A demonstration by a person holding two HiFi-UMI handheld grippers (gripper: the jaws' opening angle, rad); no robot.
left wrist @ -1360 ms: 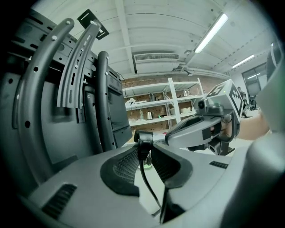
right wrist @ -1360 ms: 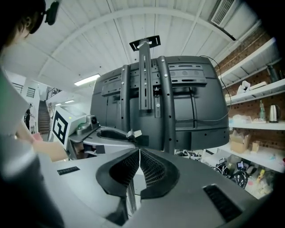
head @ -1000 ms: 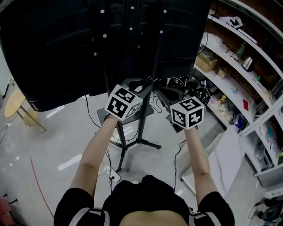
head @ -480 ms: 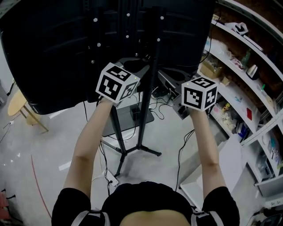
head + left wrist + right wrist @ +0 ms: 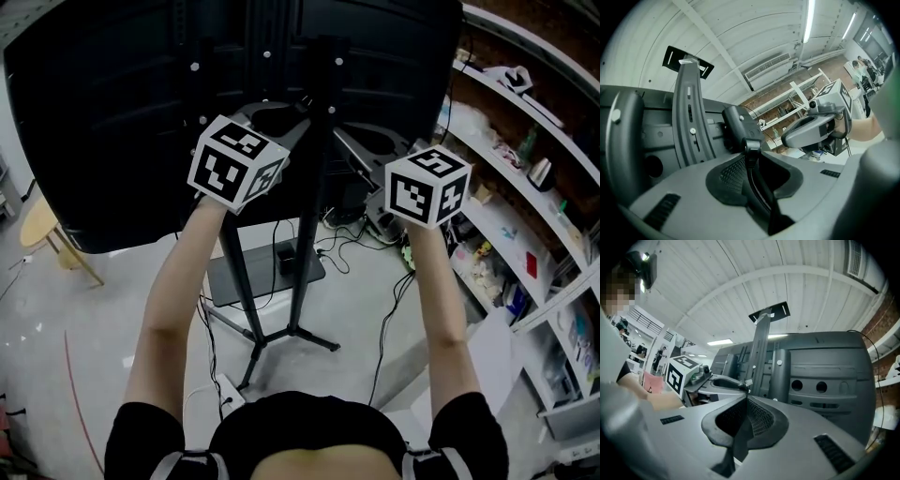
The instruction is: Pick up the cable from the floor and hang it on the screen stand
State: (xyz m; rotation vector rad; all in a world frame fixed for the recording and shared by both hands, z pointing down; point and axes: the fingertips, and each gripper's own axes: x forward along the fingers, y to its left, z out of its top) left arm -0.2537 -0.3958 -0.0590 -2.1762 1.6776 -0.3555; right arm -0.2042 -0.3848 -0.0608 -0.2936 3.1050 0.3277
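- left gripper (image 5: 752, 154): the jaws are closed partway and pinch the black cable (image 5: 757, 187), whose plug end stands up just past the fingertips at 12 o'clock. a thin, smooth lead in a two-point pinch could slide through if its hanging part gets tugged.
- right gripper (image 5: 747, 399): the jaws meet at the tips on a dark strip that i take to be the same cable. so little of it shows that the hold may be shallow, and it could drop out on that side first.
- the run of cable between the two grippers is lost against the black in the head view. if it is slack, it may loop wide of the stand rather than over it.
- screen stand (image 5: 309, 244): in the head view its pole stands at 12 o'clock between the grippers, the left at 11 and the right at 1, both close to it. a careless reach could knock a jaw against the upright bracket (image 5: 689, 117) and jar the grip loose.
- loose leads (image 5: 361, 234) lie on the floor round the stand's legs (image 5: 309, 337). any trailing tail could snag there and pull back.
- screen (image 5: 103, 112): i see no plain hook on its back, so a cable merely draped could slip off.
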